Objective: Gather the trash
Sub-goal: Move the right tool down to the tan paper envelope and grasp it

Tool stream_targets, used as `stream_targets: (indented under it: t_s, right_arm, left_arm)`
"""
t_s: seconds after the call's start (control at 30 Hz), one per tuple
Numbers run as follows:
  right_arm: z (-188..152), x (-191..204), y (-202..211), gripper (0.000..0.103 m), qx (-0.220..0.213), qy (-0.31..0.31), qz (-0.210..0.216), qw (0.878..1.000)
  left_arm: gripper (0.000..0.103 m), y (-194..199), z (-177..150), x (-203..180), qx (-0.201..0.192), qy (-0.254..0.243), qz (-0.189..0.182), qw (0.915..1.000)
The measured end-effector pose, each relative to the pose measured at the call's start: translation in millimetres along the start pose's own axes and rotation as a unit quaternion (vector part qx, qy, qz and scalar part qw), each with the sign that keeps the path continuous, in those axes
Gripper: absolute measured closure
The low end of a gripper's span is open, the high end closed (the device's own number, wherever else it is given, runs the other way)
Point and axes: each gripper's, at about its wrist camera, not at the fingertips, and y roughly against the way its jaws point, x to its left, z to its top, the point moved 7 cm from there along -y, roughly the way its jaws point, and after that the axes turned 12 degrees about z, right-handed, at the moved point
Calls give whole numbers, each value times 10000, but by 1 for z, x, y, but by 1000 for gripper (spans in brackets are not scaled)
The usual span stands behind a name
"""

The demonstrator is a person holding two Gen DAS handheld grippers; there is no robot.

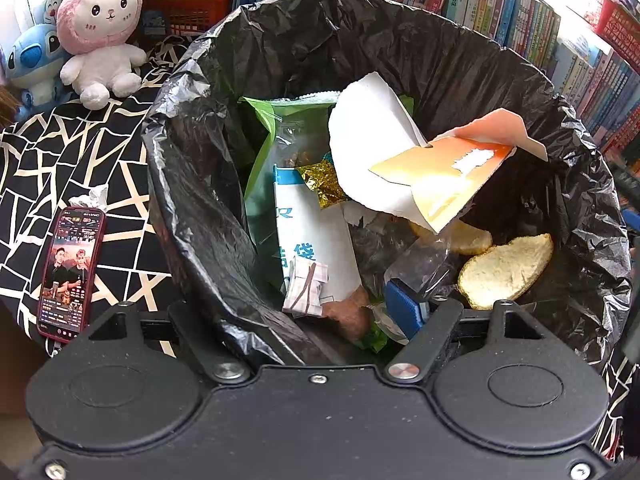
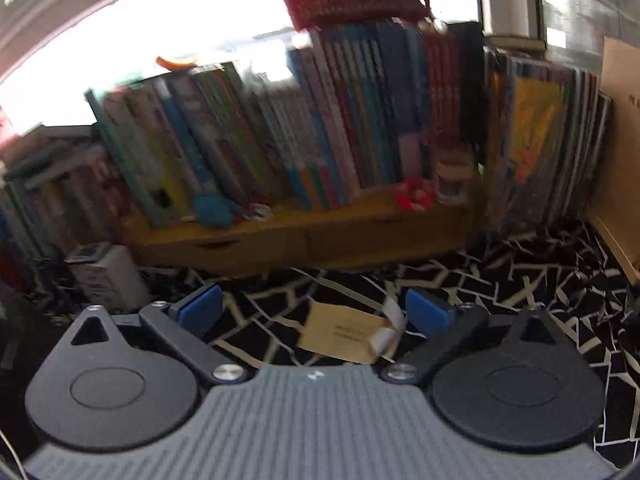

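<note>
A bin lined with a black bag (image 1: 208, 208) fills the left wrist view. It holds a green and white wrapper (image 1: 308, 232), white paper (image 1: 368, 128), an orange card (image 1: 440, 176) tilted on top, gold foil (image 1: 322, 182) and bread slices (image 1: 504, 270). My left gripper (image 1: 320, 312) reaches into the bin with jaws apart. A fold of the bag hides its left pad, and its blue right pad (image 1: 404, 308) stands clear of the fold. My right gripper (image 2: 314, 308) is open wide over a black and white cloth (image 2: 520, 280). A tan paper scrap (image 2: 344, 332) with white tape lies on the cloth beyond its fingers.
A phone (image 1: 70, 272) and a crumpled tissue (image 1: 90, 198) lie left of the bin, with plush toys (image 1: 100, 32) behind. Rows of books (image 1: 520, 20) line the back. In the blurred right wrist view a wooden shelf (image 2: 300, 236) and a white box (image 2: 108, 276) stand ahead.
</note>
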Motion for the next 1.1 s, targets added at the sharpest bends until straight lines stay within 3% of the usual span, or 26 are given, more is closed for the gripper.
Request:
stream_targets:
  t_s: [0.37, 0.6, 0.83, 1.0, 1.1]
  right_arm:
    - [-48, -33, -92, 0, 523, -1, -438, 9977]
    - [-62, -41, -141, 0, 870, 16, -568, 9946]
    - [-67, -61, -173, 0, 1021, -277, -1186, 9873]
    - [-67, -62, -173, 0, 1084, -302, -1128, 9872]
    - [-67, -56, -168, 11, 1123, -235, -966, 9887]
  left_arm:
    - [28, 0, 2, 0, 29, 97, 30, 9999]
    - [28, 0, 2, 2, 4, 138, 19, 9999]
    - [28, 0, 2, 1, 23, 101, 24, 9999]
    - [28, -1, 2, 1, 16, 97, 19, 10000]
    - [28, -1, 2, 1, 14, 90, 17, 10000]
